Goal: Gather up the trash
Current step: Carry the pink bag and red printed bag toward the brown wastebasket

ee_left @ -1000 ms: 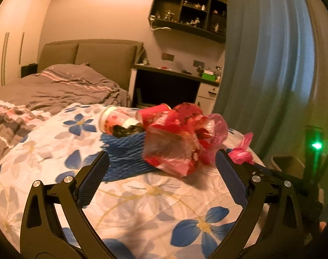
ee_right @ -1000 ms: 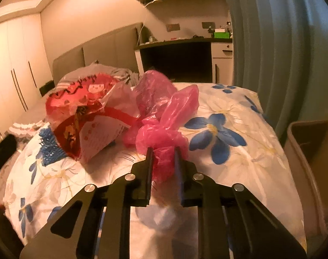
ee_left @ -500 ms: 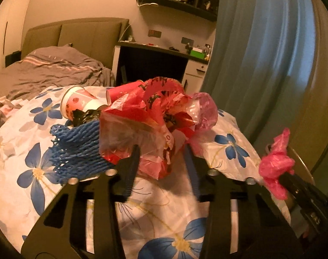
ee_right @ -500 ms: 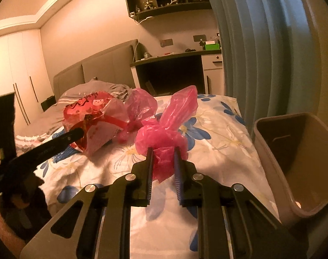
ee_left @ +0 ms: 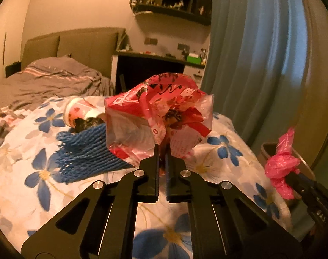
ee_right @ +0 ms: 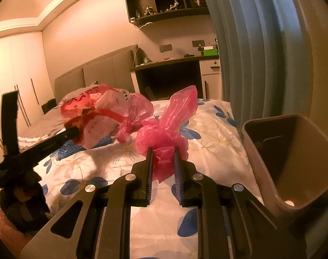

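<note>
A: Red crinkly plastic, that is what the left gripper [ee_left: 162, 151] pinches: its jaws have just been closing and now press together on the lower edge of the snack wrapper [ee_left: 157, 116], which sits on the bed [ee_left: 30, 194] just beside the blue net [ee_left: 88, 151].

B: Why grab it by the edge?

A: My guess is that thin film bunches easily there, so a low pinch gives a firm hold without crushing the rest. The paper cup [ee_left: 79, 113] lies on its side behind the net, untouched.

B: And the other hand?

A: The right gripper [ee_right: 164, 153] clamps a knotted pink bag [ee_right: 164, 133], jaws partly closed around its bundled neck. It hangs above the bed, near the brown bin [ee_right: 291, 157] that stands at the bed's edge by the curtain [ee_right: 250, 64], probably ready to drop in.

B: Any writing?

A: The wrapper carries dark characters and a white label strip, but they are too blurred to read.
</note>
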A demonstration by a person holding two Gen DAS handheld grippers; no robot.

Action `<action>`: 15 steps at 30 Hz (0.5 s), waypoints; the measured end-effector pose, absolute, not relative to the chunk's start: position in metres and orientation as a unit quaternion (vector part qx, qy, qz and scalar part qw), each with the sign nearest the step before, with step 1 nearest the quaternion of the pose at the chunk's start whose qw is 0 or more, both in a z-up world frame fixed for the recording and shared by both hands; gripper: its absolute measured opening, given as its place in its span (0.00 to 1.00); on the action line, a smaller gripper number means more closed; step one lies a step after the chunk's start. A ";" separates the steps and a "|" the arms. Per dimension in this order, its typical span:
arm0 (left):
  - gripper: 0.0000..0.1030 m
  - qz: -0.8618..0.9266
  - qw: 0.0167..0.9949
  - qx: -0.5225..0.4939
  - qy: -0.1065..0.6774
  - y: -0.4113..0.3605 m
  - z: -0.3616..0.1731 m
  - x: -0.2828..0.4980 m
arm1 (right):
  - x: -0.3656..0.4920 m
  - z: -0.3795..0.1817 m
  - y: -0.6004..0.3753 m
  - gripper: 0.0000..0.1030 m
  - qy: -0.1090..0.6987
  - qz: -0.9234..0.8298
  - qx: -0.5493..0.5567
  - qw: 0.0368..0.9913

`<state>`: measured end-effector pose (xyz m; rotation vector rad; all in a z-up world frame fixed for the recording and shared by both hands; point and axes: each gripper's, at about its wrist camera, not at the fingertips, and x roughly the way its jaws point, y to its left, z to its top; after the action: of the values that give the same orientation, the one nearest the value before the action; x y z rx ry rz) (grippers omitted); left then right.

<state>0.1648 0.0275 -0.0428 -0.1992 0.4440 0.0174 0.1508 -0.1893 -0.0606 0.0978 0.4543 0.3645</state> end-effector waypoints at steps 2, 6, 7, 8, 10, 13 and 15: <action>0.03 0.009 0.972 -0.107 0.208 0.029 -0.036 0.152 | 0.145 -0.058 -0.193 0.18 0.219 0.176 0.046 0.959; 0.03 0.015 0.977 -0.105 0.187 0.030 -0.022 0.130 | 0.137 -0.054 -0.199 0.18 0.212 0.171 0.049 0.961; 0.03 0.015 0.977 -0.105 0.183 0.029 -0.020 0.125 | 0.135 -0.052 -0.200 0.18 0.210 0.170 0.050 0.961; 0.03 0.013 0.978 -0.105 0.179 0.028 -0.017 0.121 | 0.132 -0.051 -0.201 0.18 0.208 0.169 0.050 0.962; 0.03 0.010 0.980 -0.101 0.173 0.025 -0.014 0.115 | 0.126 -0.048 -0.203 0.18 0.203 0.167 0.052 0.963; 0.03 0.005 0.982 -0.091 0.167 0.018 -0.009 0.108 | 0.118 -0.043 -0.205 0.18 0.196 0.165 0.052 0.965; 0.03 0.001 0.983 -0.086 0.165 0.014 -0.008 0.105 | 0.111 -0.038 -0.205 0.18 0.190 0.164 0.049 0.967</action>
<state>0.1051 0.0136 -0.0077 -0.1726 0.3324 0.0020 0.1111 -0.2055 -0.0384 0.0998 0.3834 0.3309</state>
